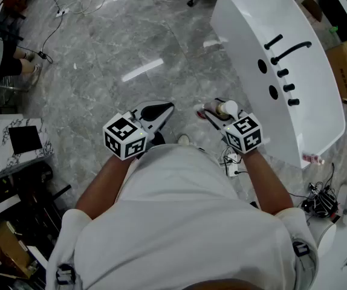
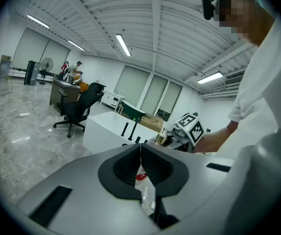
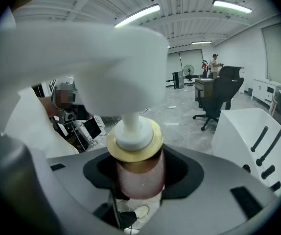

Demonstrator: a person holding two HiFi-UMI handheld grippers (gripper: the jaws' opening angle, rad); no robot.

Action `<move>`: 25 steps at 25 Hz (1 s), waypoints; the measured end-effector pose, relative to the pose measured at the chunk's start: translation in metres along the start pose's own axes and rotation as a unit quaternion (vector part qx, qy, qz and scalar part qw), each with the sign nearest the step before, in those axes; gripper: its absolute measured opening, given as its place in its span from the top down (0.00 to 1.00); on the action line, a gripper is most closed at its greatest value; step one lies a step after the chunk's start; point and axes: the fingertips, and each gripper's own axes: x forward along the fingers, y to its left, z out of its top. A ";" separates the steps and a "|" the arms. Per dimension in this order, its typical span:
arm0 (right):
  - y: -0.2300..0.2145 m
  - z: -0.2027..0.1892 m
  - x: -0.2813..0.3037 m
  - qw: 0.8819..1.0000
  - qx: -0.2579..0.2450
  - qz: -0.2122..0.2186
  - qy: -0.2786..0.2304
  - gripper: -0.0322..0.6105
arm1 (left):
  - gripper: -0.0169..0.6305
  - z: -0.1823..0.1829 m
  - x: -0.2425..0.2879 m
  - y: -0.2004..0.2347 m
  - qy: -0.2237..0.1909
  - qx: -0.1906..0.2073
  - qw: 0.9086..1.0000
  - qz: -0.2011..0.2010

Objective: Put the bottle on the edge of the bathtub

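The white bathtub [image 1: 252, 35] stands to the person's right, black fittings along its rim. The right gripper [image 1: 213, 116] holds the pink pump bottle [image 1: 222, 108], its fingers [image 3: 179, 173] partly closed on the body (gold collar just above them), over the floor, short of the tub. The left gripper [image 1: 161, 109] is closed and empty. This looks like the carrying step; next, bring the bottle right and seat it flat on the rim.

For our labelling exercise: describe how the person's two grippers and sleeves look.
Both the left gripper and right gripper have smooth light-grey shells, black textured fingers, and a white cube with black square markers. The person wears a white short-sleeved shirt.
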 end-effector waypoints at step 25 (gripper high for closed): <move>-0.240 0.149 0.139 0.978 0.107 -0.178 -0.006 0.60 | 0.95 0.148 0.087 0.270 0.060 0.073 0.985 -0.147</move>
